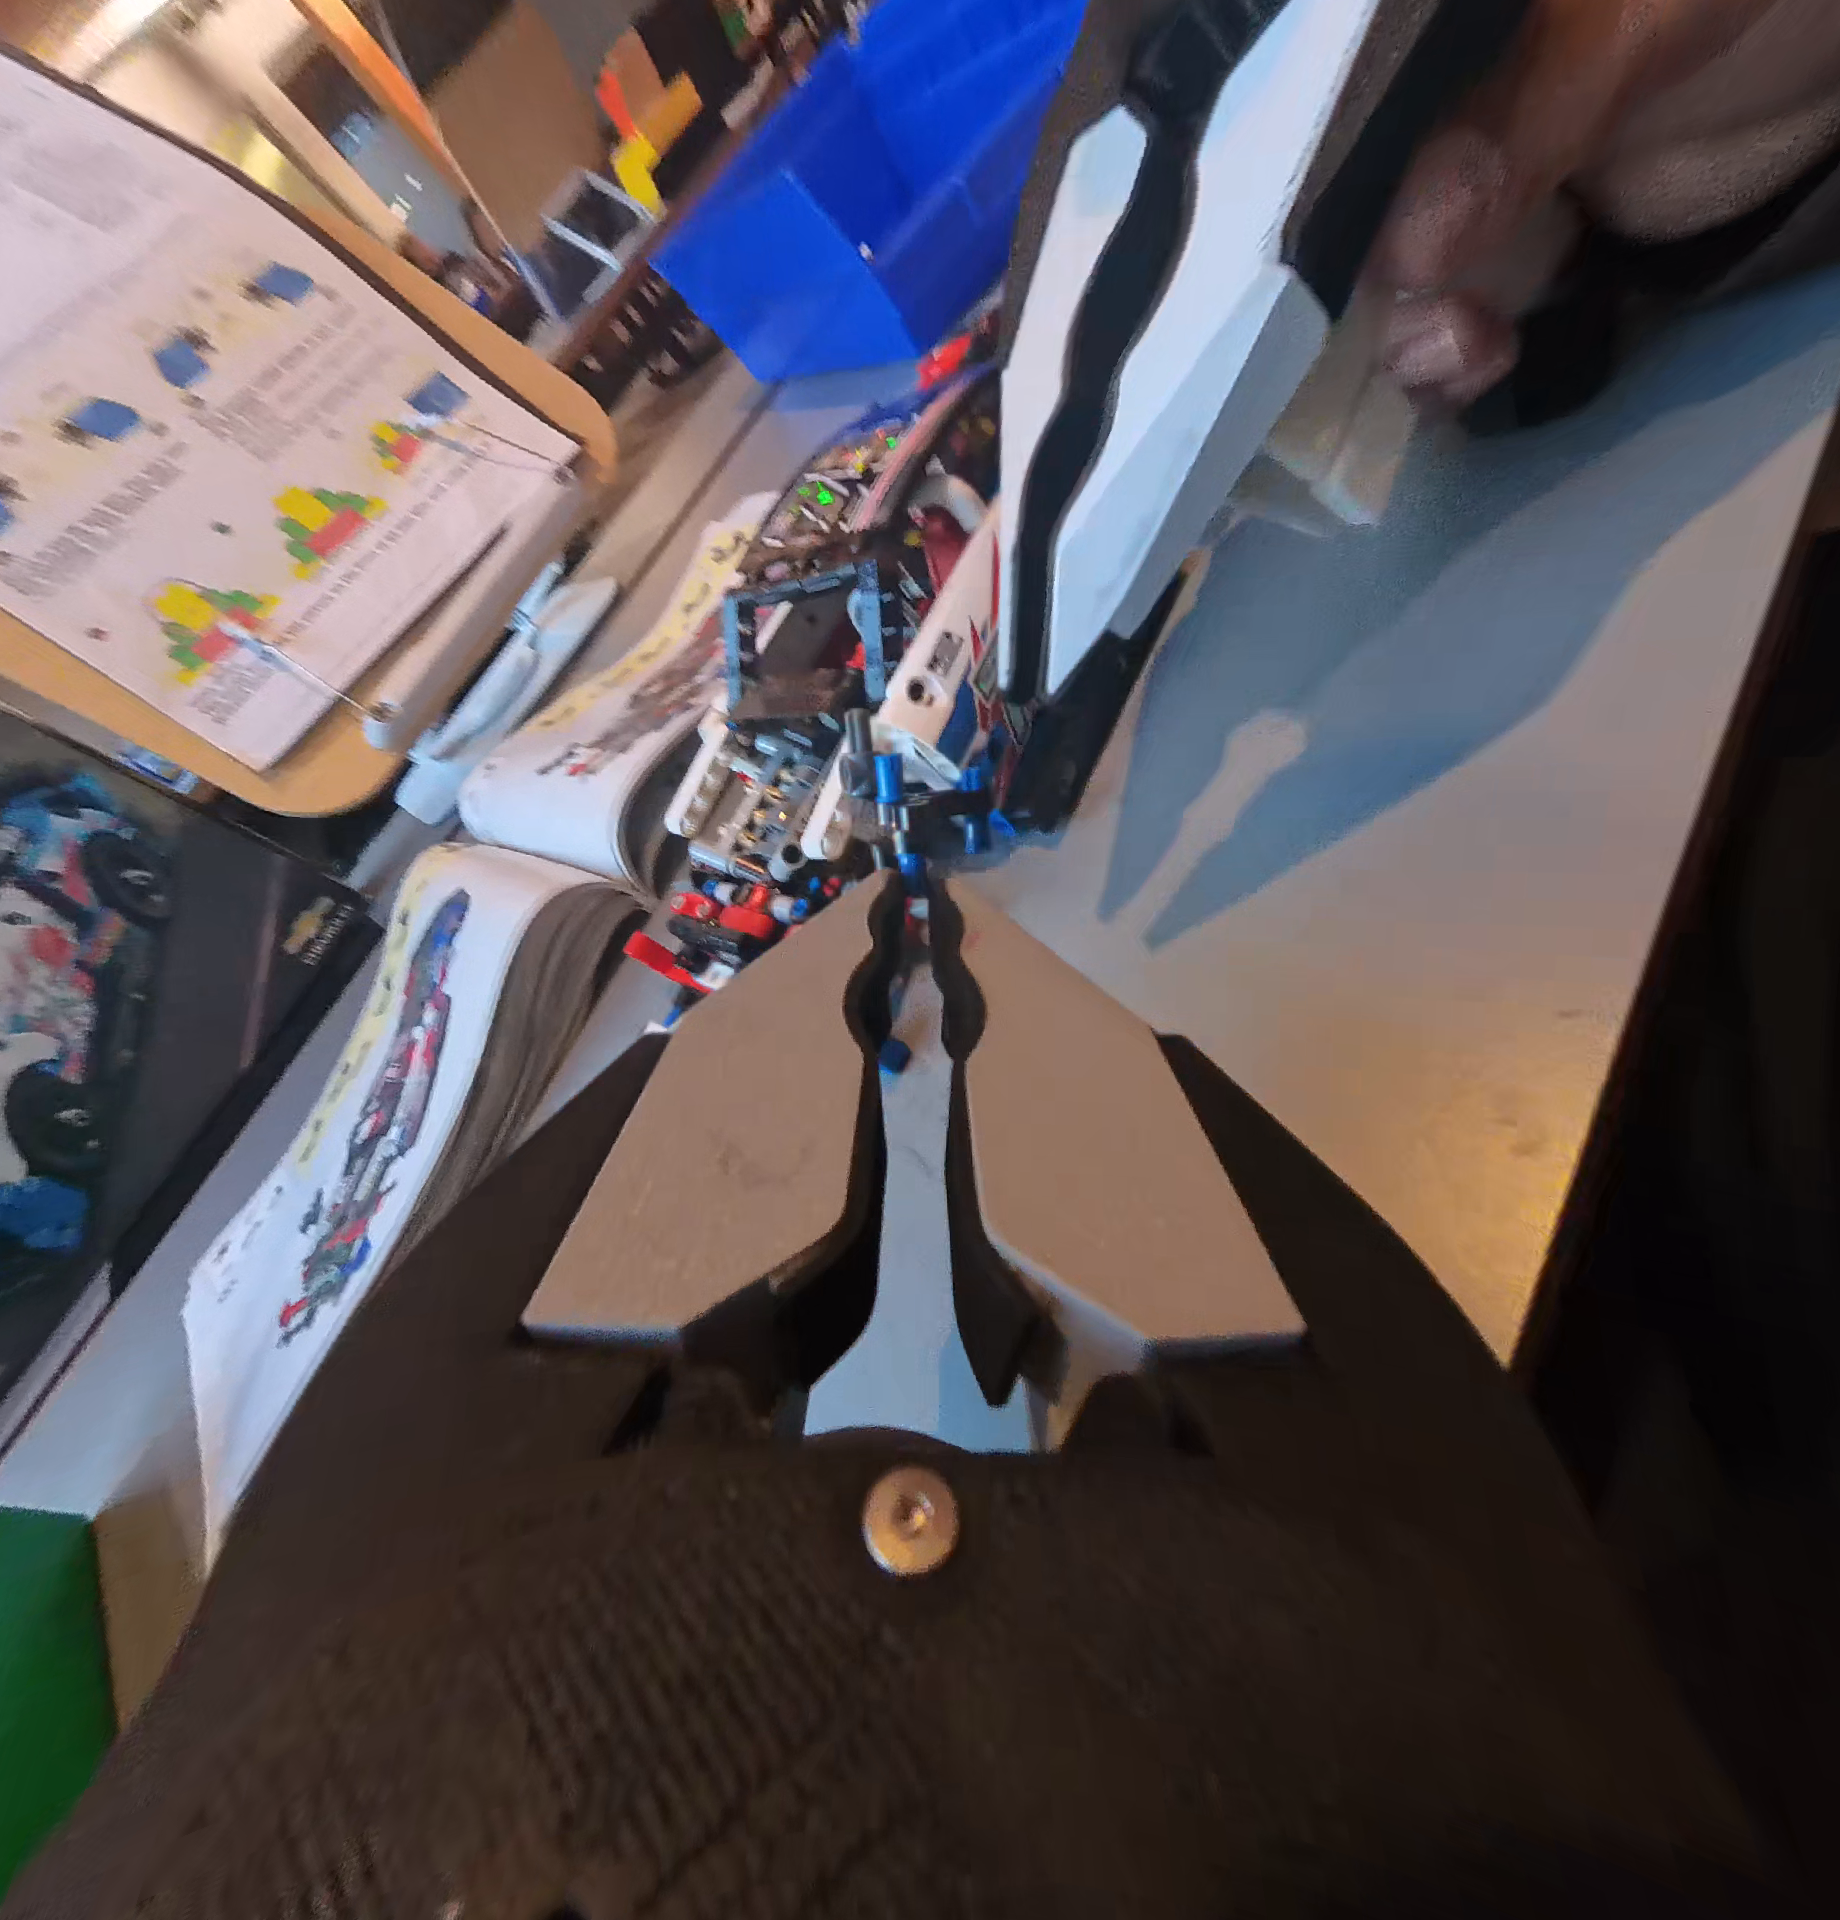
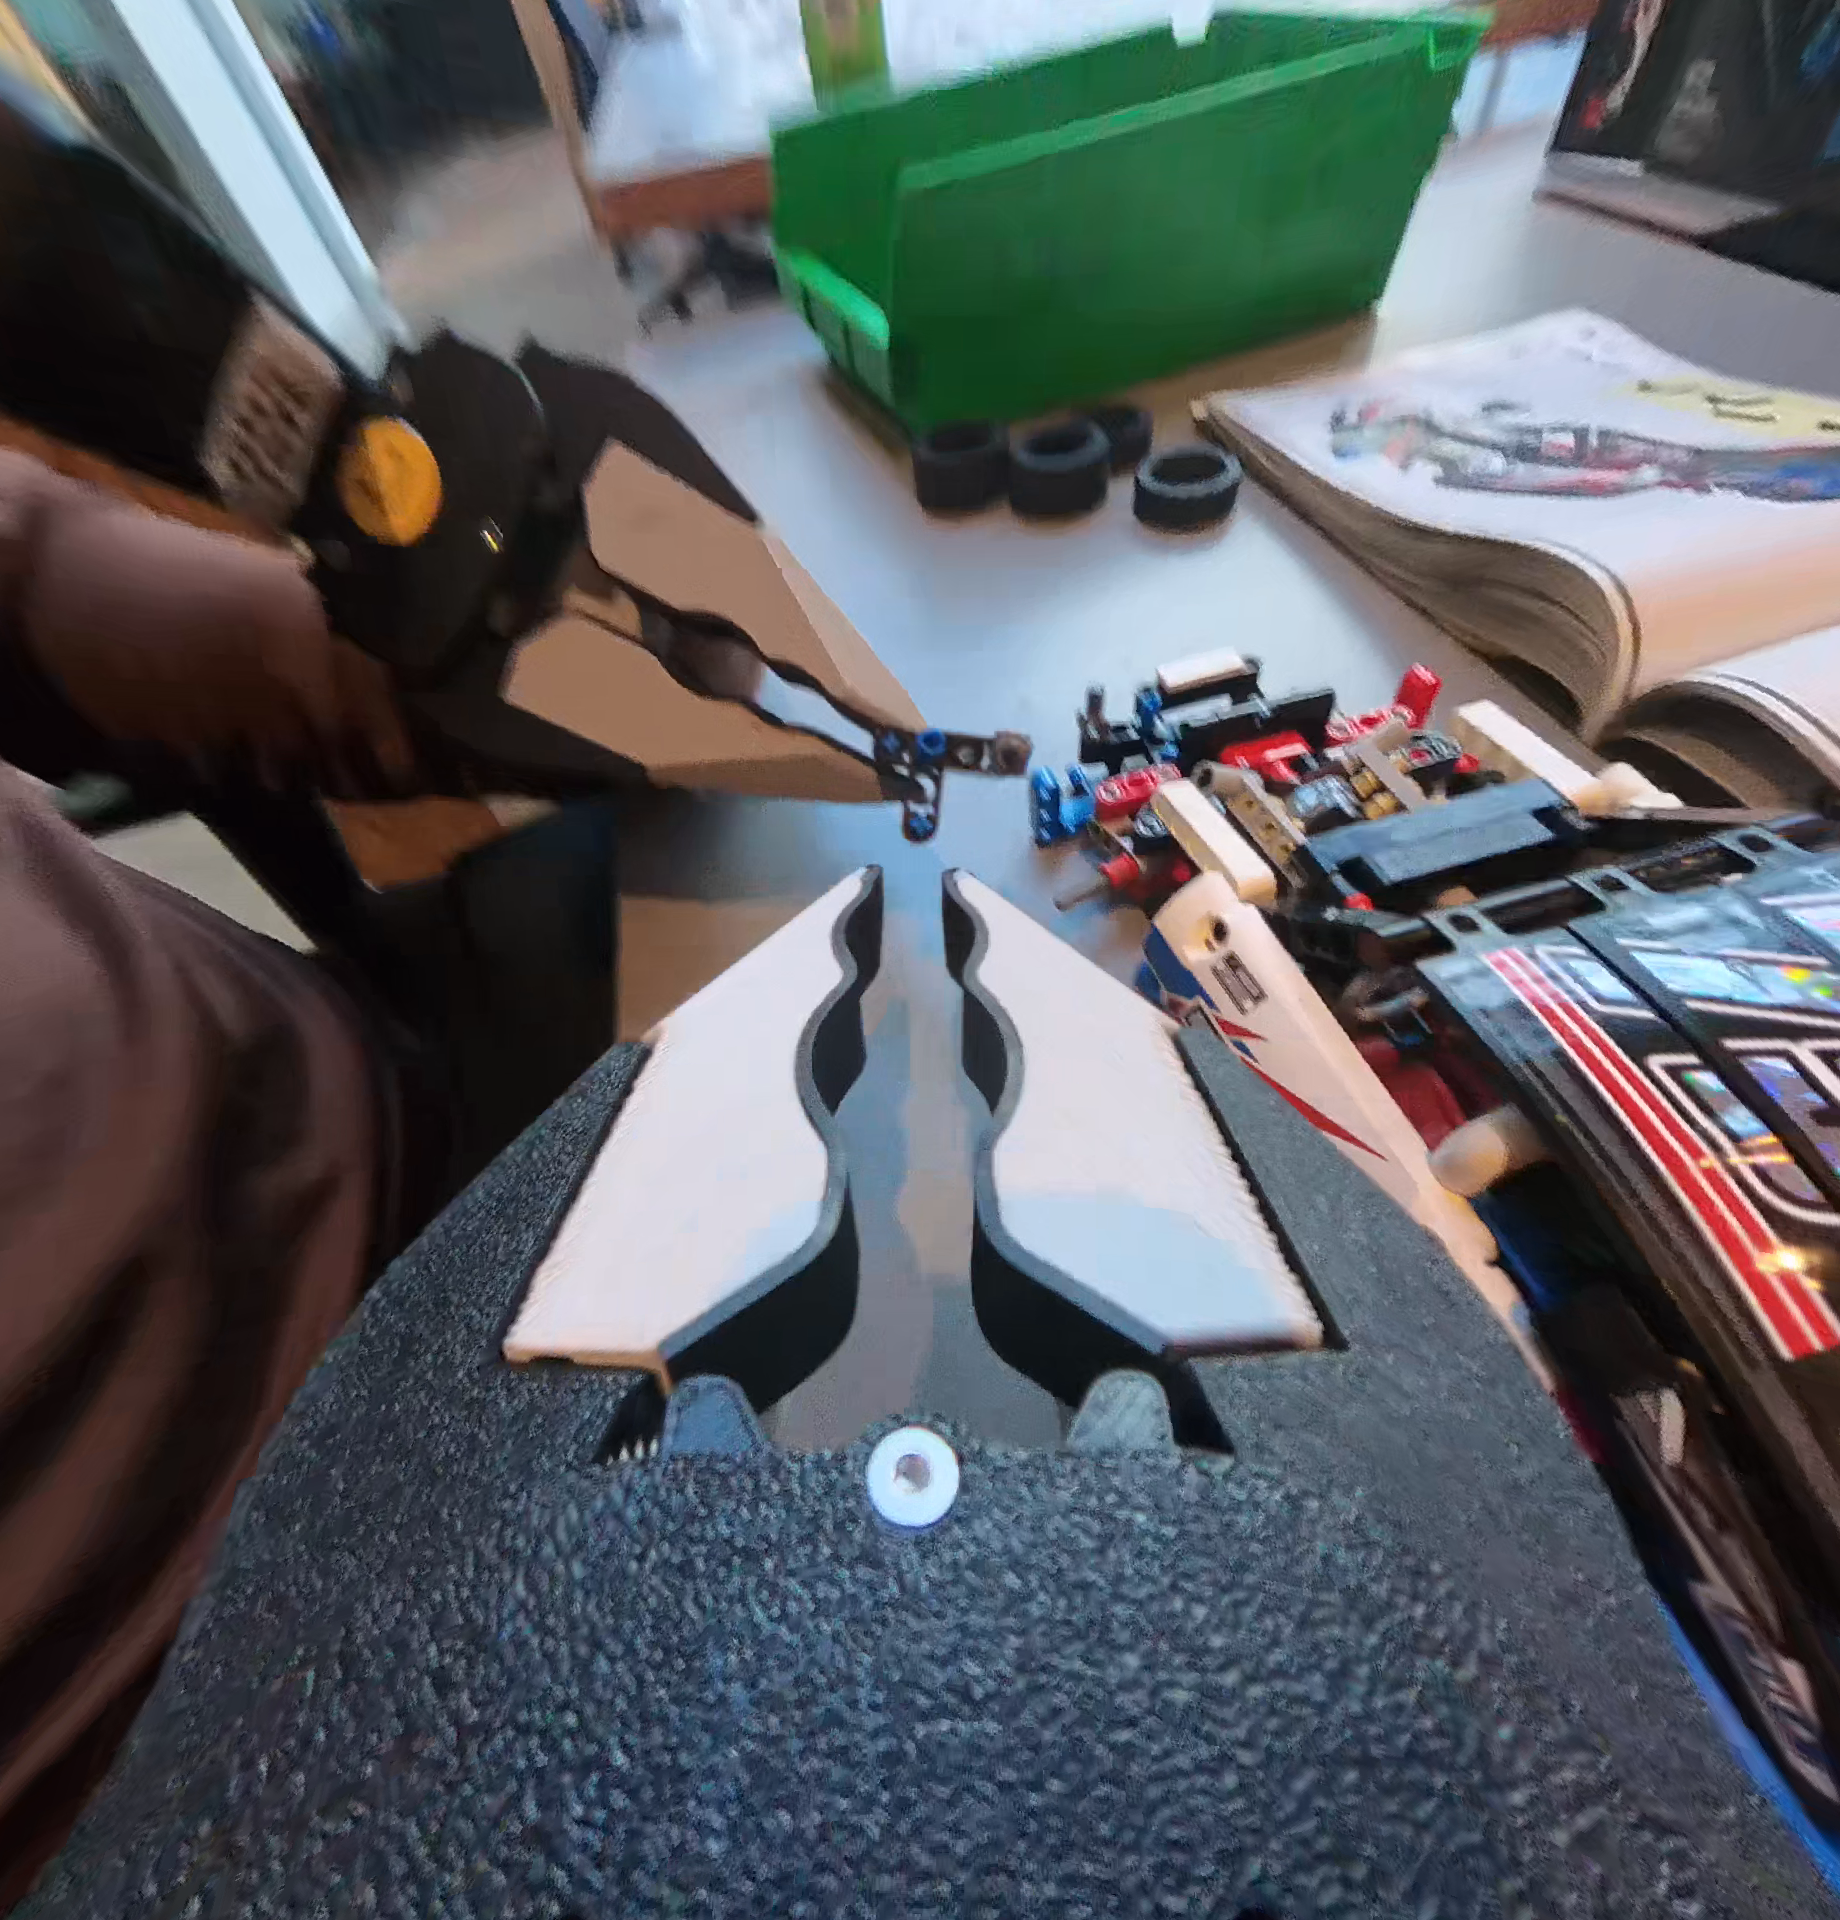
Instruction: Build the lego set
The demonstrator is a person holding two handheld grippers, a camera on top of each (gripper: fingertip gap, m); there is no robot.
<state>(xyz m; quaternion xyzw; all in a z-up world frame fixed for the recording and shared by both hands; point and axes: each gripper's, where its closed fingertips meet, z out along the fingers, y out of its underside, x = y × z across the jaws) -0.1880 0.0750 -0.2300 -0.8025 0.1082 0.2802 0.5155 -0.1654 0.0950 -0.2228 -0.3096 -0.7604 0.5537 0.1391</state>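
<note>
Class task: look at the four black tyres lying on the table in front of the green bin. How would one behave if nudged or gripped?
The black tyres look like small hollow rubber rings, so probably light and slightly squashy under the tongs. Three seem to rest on their treads, so a nudge would likely roll them; the fourth seems flatter and steadier.

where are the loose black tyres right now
In the right wrist view, the black tyres sit on the table just before the green bin, left of the open instruction book.
</note>
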